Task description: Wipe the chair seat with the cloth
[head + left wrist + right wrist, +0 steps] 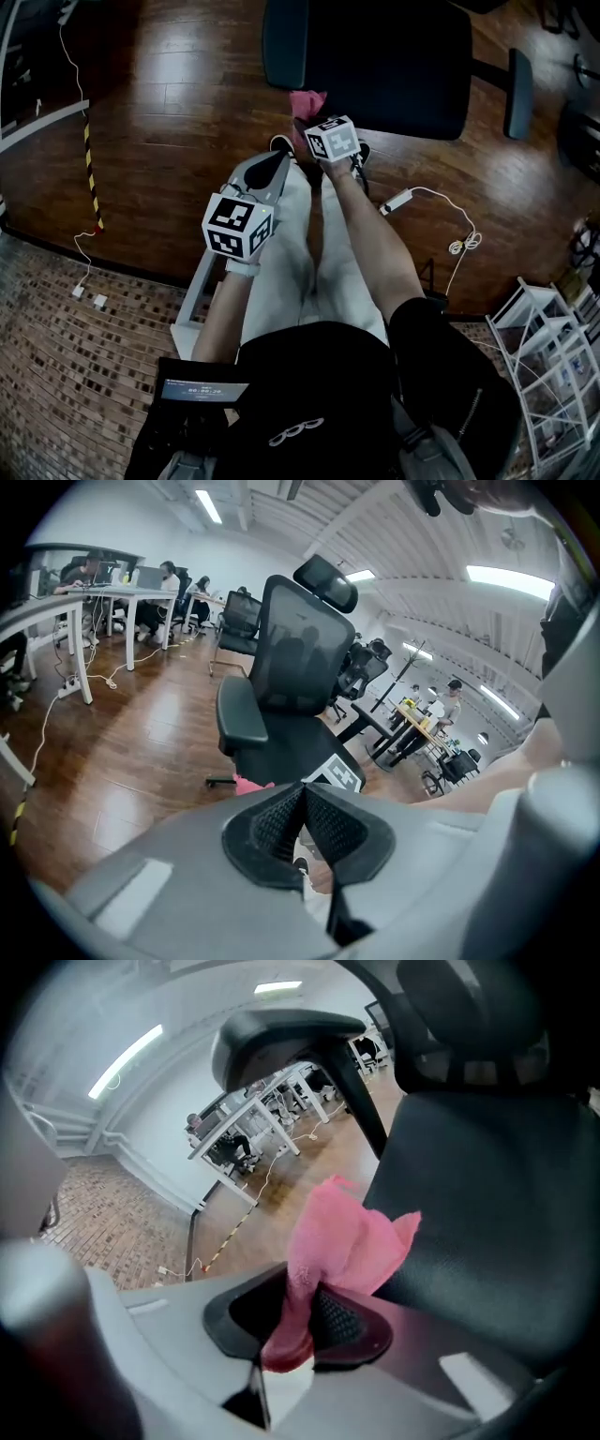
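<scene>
A black office chair stands in front of me; its seat (384, 61) fills the top of the head view, and its seat (487, 1194) fills the right of the right gripper view. My right gripper (309, 127) is shut on a pink cloth (307, 101) at the seat's near edge. The cloth (342, 1237) sticks up from between the jaws, beside the seat's front. My left gripper (272, 169) is held lower and to the left, shut with nothing in it. In the left gripper view the chair (286, 696) is ahead, and the closed pads (281, 822) meet.
The chair's armrests (518, 92) stick out at both sides. A white cable with a plug (398, 200) lies on the wooden floor to the right. A white wire rack (548, 347) stands at lower right. Desks with seated people (112, 592) are far off.
</scene>
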`<action>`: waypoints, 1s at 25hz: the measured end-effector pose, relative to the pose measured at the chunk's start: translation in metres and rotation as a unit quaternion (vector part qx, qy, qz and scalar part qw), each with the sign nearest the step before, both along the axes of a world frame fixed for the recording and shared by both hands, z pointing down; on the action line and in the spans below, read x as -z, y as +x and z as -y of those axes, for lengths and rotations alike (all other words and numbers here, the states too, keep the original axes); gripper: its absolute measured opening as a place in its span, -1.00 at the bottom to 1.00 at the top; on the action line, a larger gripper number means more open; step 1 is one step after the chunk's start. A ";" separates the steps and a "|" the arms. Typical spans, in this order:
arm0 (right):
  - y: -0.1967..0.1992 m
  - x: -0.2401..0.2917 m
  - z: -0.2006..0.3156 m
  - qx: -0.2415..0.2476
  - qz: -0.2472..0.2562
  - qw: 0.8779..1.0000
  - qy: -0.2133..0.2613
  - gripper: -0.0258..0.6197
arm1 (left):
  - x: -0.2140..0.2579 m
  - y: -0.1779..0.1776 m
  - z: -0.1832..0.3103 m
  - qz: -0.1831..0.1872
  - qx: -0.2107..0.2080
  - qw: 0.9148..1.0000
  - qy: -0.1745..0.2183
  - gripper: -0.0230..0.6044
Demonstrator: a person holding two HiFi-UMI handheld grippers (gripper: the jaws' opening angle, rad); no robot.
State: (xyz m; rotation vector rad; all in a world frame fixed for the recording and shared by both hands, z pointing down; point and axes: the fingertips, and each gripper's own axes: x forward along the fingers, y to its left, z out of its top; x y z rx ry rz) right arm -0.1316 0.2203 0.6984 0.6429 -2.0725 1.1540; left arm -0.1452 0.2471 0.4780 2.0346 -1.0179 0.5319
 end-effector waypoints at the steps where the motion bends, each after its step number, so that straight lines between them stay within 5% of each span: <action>1: 0.006 0.009 0.001 -0.001 -0.001 1.000 0.002 -0.72 | 0.006 -0.001 0.003 -0.001 0.002 1.000 0.005 -0.96; 7: 0.063 0.082 0.009 -0.023 -0.008 0.999 0.027 -0.72 | 0.048 0.007 0.030 -0.005 -0.005 0.999 0.035 -0.96; 16: 0.175 0.168 0.031 -0.096 -0.028 0.994 0.054 -0.72 | 0.089 0.069 0.079 -0.017 -0.056 0.997 0.052 -0.96; 25: 0.215 0.205 0.053 -0.145 -0.021 0.987 0.061 -0.72 | 0.111 0.106 0.110 -0.019 -0.095 0.994 0.055 -0.96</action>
